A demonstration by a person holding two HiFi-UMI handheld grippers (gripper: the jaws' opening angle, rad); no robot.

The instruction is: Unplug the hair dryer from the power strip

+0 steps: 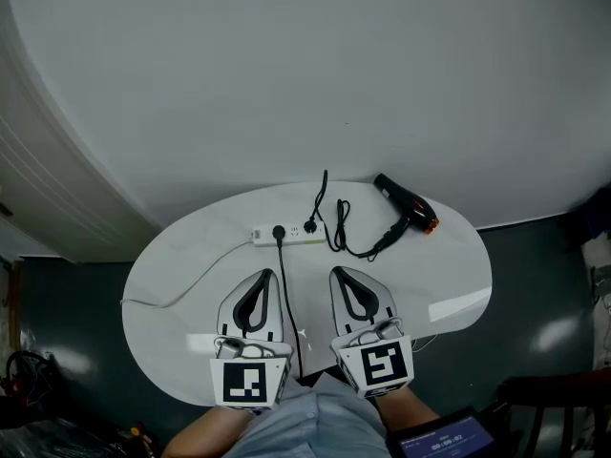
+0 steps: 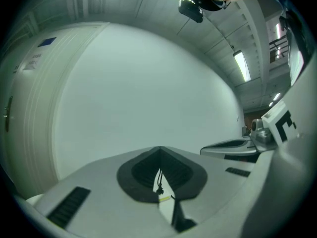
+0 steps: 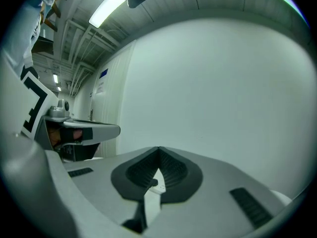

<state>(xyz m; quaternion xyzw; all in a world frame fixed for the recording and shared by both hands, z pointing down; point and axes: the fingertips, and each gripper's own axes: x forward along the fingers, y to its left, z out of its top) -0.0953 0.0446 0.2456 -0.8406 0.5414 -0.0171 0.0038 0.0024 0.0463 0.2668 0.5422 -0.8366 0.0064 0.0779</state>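
A black hair dryer [image 1: 409,201] with an orange end lies at the back right of the white oval table [image 1: 191,256]. Its black cord [image 1: 340,229] loops left to a plug [image 1: 310,224] at the white power strip [image 1: 292,237]; whether that plug is seated I cannot tell. A second black plug [image 1: 279,231] sits in the strip. My left gripper [image 1: 266,274] [image 2: 159,148] and right gripper [image 1: 336,271] [image 3: 159,148] hover side by side just short of the strip, both shut and empty. Between the right gripper's pads a bit of the strip [image 3: 154,186] shows.
The strip's white lead [image 1: 186,289] trails left off the table edge. A black cable [image 1: 286,303] runs from the second plug between my grippers toward me. A tablet screen [image 1: 444,442] sits at the bottom right, dark floor and a chair [image 1: 554,389] beyond. A white wall rises behind the table.
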